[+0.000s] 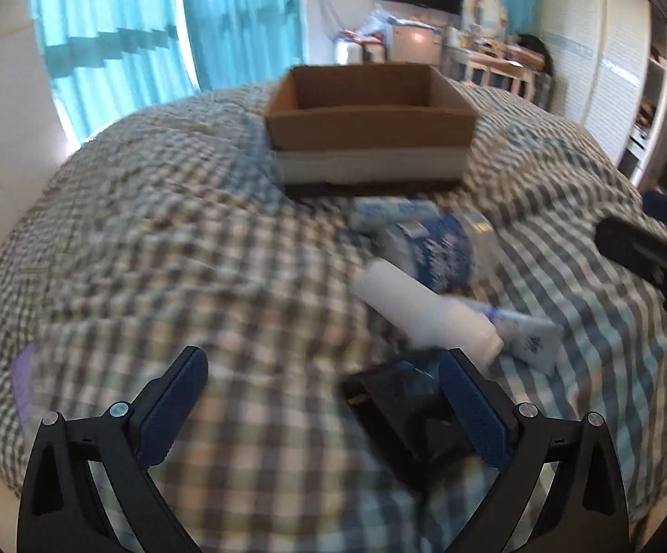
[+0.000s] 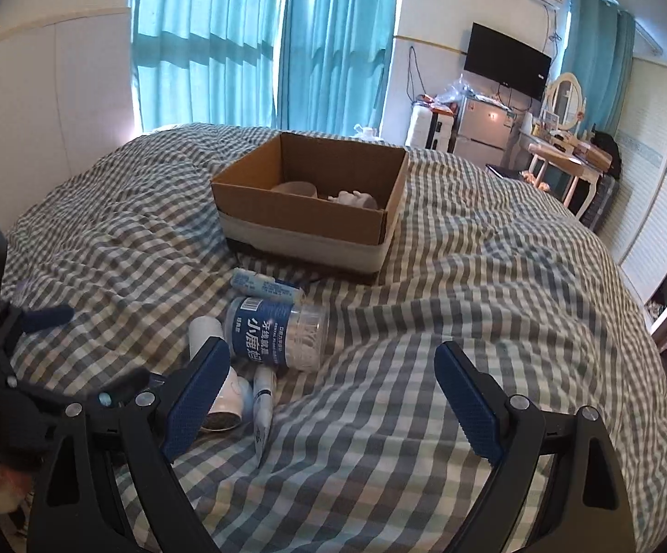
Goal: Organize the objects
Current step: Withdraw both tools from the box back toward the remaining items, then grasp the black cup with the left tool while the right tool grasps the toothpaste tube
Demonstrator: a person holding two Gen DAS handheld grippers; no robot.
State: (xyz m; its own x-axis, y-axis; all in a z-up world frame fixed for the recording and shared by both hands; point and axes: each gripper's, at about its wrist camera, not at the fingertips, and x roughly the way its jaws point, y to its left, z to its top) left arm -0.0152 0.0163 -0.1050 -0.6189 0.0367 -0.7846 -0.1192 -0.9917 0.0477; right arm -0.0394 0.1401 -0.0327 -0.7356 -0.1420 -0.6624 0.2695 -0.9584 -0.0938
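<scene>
A cardboard box [image 1: 370, 126] [image 2: 306, 223] sits on the checked bed, with pale items inside it in the right wrist view. In front of it lie a blue-labelled clear jar [image 2: 278, 334] [image 1: 435, 249], a white cylinder [image 1: 425, 306] [image 2: 218, 382], a small tube [image 2: 263, 401] [image 1: 529, 336], a blue-white stick [image 2: 264, 286] and a black object [image 1: 402, 414]. My left gripper [image 1: 324, 396] is open and empty above the bed, its right finger over the black object. My right gripper [image 2: 333, 391] is open and empty, just right of the items.
The checked bedspread [image 2: 471, 322] covers the whole bed. Teal curtains [image 2: 260, 41] hang behind. A TV [image 2: 506, 62], fridge and dressing table [image 2: 564, 156] stand at the far right, with wardrobe doors [image 1: 610, 78]. The right gripper's body [image 1: 651, 267] shows at the left view's right edge.
</scene>
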